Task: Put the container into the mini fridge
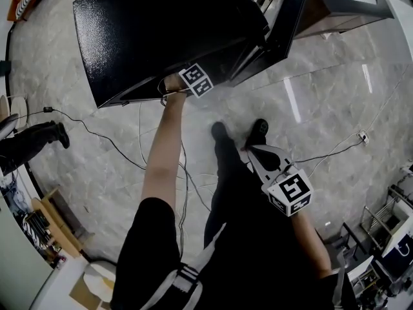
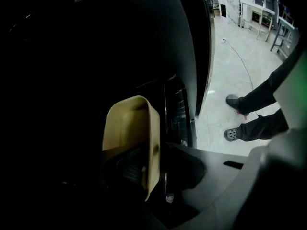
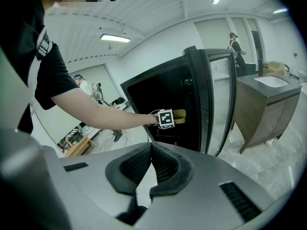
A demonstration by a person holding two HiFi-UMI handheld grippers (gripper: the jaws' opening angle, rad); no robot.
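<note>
The black mini fridge (image 1: 161, 31) stands on the floor with its door (image 1: 284, 24) swung open to the right. My left gripper (image 2: 158, 153) reaches inside it; in the head view only its marker cube (image 1: 195, 81) shows at the fridge's front edge. A tan container (image 2: 129, 123) sits in the dark interior, one wall between the jaws. That wall lies against the left pad, with a thin dark gap to the right pad. In the right gripper view the container (image 3: 180, 115) pokes out beyond the cube. My right gripper (image 3: 151, 145) hangs shut and empty by my legs (image 1: 250, 150).
Cables (image 1: 97, 134) trail over the marble floor in front of the fridge. A grey cabinet with a sink (image 3: 268, 104) stands right of the open door. Another person's legs and shoes (image 2: 240, 123) are beside the fridge. My own feet (image 1: 258, 131) are just before it.
</note>
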